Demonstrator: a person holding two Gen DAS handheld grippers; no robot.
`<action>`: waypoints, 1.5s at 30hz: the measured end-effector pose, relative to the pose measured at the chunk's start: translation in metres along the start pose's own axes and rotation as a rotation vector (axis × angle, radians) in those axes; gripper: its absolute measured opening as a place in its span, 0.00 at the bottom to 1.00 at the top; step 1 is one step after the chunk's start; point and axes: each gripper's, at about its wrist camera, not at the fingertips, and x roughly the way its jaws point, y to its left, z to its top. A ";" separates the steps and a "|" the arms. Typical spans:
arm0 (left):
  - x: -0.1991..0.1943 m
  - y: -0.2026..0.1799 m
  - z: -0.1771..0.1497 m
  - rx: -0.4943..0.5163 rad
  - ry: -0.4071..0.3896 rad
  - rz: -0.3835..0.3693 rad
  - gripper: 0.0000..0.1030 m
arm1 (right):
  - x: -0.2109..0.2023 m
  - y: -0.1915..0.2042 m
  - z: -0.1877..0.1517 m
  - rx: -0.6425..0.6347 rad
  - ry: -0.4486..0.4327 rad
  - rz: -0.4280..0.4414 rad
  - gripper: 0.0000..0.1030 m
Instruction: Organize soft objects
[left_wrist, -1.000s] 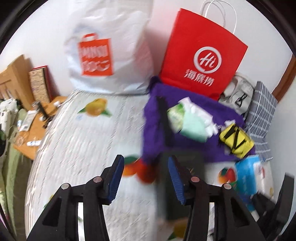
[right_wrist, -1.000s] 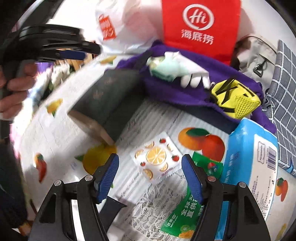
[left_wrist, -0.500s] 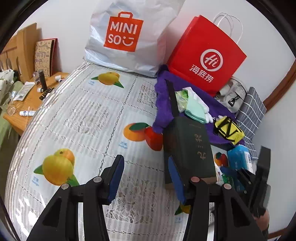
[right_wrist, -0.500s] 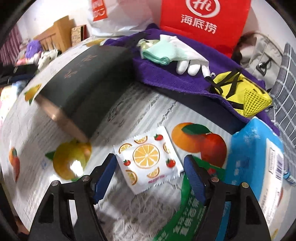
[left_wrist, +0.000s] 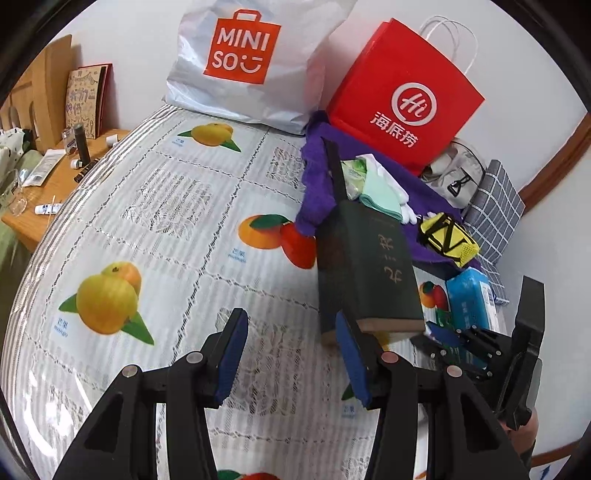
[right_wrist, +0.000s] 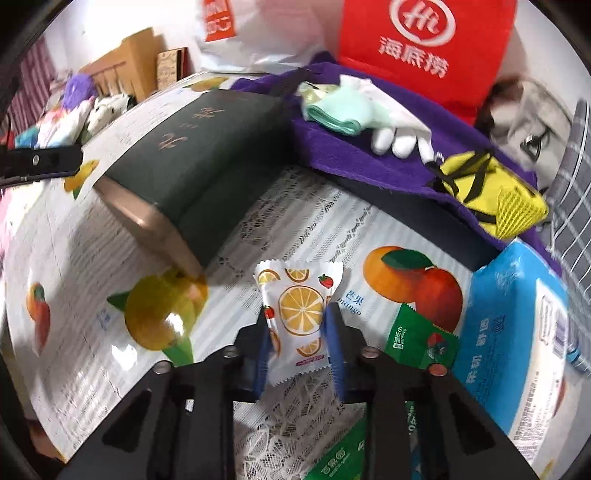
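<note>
Right gripper (right_wrist: 298, 338): its jaws have just been closing and now pinch the white sachet printed with orange slices and strawberries (right_wrist: 299, 317) from both sides, blue pads against its edges.
Sachet: lies on the fruit-print tablecloth (right_wrist: 74, 266), close in front of the dark green book's lower corner.
Green wipe packet (right_wrist: 417, 341): just right of the held sachet, flat on the cloth, touching the blue tissue pack (right_wrist: 517, 332) at the right edge.
Dark green book (right_wrist: 199, 147): a thick hardback with faded gold lettering, tilted, its far end propped on the purple towel (right_wrist: 369, 162).
Purple towel: carries a mint and white glove bundle (right_wrist: 354, 110) and a yellow mesh pouch (right_wrist: 491, 192).
Left gripper (left_wrist: 291, 354): jaws parted with nothing between them, above bare tablecloth; its right finger overlaps the book's near end in this view, and contact cannot be judged.
Backdrop: white MINISO bag (left_wrist: 255, 62) and red paper bag (left_wrist: 402, 99) against the wall, a grey bag (left_wrist: 454, 173) and checked cushion (left_wrist: 495, 206) to their right.
</note>
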 end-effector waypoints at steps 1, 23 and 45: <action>-0.003 -0.002 -0.002 0.005 0.001 0.005 0.46 | -0.003 -0.002 -0.001 0.016 -0.004 0.013 0.17; 0.002 -0.102 -0.071 0.163 0.144 -0.008 0.46 | -0.135 -0.022 -0.100 0.228 -0.220 -0.001 0.03; 0.072 -0.171 -0.098 0.216 0.286 0.119 0.46 | -0.111 -0.072 -0.191 0.376 -0.165 0.007 0.04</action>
